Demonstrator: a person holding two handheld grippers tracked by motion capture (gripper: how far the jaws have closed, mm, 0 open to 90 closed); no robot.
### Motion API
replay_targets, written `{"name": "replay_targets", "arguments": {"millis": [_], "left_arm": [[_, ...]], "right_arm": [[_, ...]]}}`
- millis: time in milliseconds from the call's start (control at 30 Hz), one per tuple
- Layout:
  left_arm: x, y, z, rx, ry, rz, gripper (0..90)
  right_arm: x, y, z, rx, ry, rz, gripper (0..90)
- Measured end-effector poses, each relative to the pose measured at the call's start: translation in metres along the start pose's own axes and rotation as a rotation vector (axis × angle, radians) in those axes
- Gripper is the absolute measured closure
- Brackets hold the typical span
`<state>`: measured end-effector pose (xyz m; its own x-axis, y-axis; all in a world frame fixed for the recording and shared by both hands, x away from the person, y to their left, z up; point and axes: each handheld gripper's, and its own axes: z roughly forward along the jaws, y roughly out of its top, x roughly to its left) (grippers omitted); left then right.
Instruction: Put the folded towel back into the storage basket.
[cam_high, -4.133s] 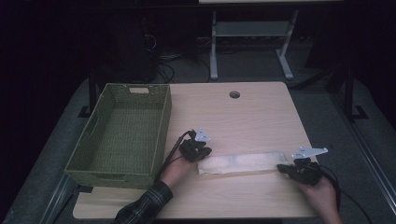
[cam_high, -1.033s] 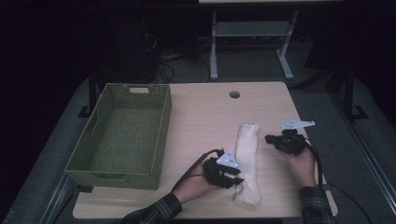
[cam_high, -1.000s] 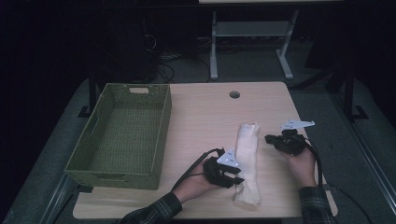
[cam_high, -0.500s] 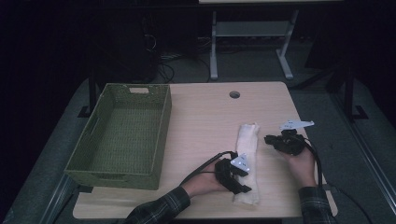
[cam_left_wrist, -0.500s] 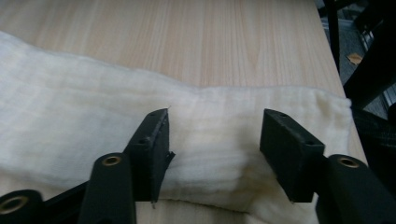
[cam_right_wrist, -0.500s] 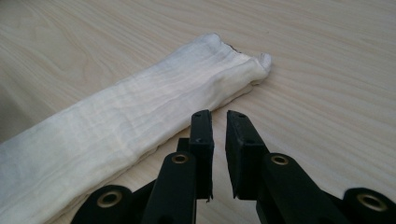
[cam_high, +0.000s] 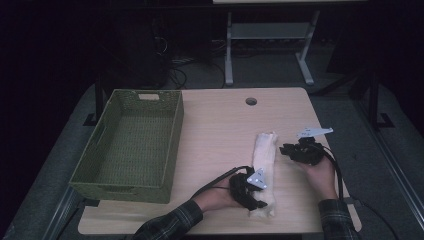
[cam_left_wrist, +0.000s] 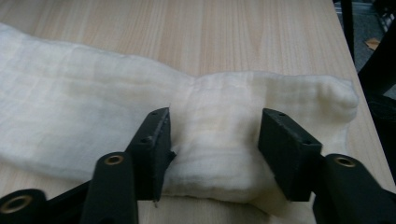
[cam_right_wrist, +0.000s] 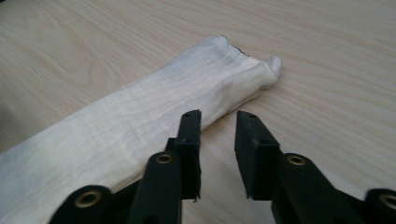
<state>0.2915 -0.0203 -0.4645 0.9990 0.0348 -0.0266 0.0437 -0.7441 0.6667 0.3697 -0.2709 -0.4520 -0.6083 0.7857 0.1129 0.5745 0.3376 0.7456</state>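
A long folded cream cloth (cam_high: 265, 155) lies lengthwise on the wooden table (cam_high: 220, 125), right of the middle. My left gripper (cam_high: 256, 196) rests on its near end. In the left gripper view the left gripper (cam_left_wrist: 217, 140) is open, its jaws either side of a raised fold of the cloth (cam_left_wrist: 93, 116); they have just been closing. My right gripper (cam_high: 286, 149) sits beside the cloth's far end. In the right gripper view the right gripper (cam_right_wrist: 217, 135) is open a little with bare wood in the gap, the cloth's (cam_right_wrist: 140, 116) edge by one jaw; its jaws have just been opening.
A green woven basket (cam_high: 172, 145) stands on the table's left side with nothing in it. A round cable hole (cam_high: 251, 101) is near the far edge. Cables trail from both grippers toward the near edge. The table's right edge is close to my right hand.
The cloth, earlier lying crosswise, now lies lengthwise. Within the last second my left gripper slid rightward onto the cloth's near end. My right gripper stayed put.
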Motion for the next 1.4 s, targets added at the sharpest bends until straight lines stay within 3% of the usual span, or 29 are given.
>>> {"name": "replay_targets", "arguments": {"millis": [167,267,567,700,933,1133,1400], "left_arm": [[0.003,-0.004,-0.004,-0.011,-0.003,-0.016,69.8],[0.003,-0.005,-0.005,-0.019,-0.011,-0.038,78.5],[0.005,-0.006,-0.005,-0.020,-0.021,-0.048,80.7],[0.007,-0.006,-0.006,-0.022,-0.029,-0.058,80.6],[0.008,-0.006,-0.005,-0.027,-0.042,-0.077,80.6],[0.010,-0.006,-0.006,-0.025,-0.048,-0.079,80.6],[0.010,-0.005,-0.005,-0.018,-0.049,-0.075,81.4]], "right_arm": [[0.000,0.016,0.007,0.004,0.028,0.011,56.8],[-0.001,0.030,0.013,0.023,0.032,-0.021,53.0],[-0.009,0.061,0.045,0.072,0.066,-0.092,47.5],[-0.017,0.062,0.060,0.105,0.084,-0.112,47.2],[-0.017,0.054,0.076,0.168,0.094,-0.153,46.3],[-0.019,0.046,0.077,0.134,0.122,-0.160,53.4],[-0.015,0.044,0.075,0.133,0.175,-0.156,78.8]]}}
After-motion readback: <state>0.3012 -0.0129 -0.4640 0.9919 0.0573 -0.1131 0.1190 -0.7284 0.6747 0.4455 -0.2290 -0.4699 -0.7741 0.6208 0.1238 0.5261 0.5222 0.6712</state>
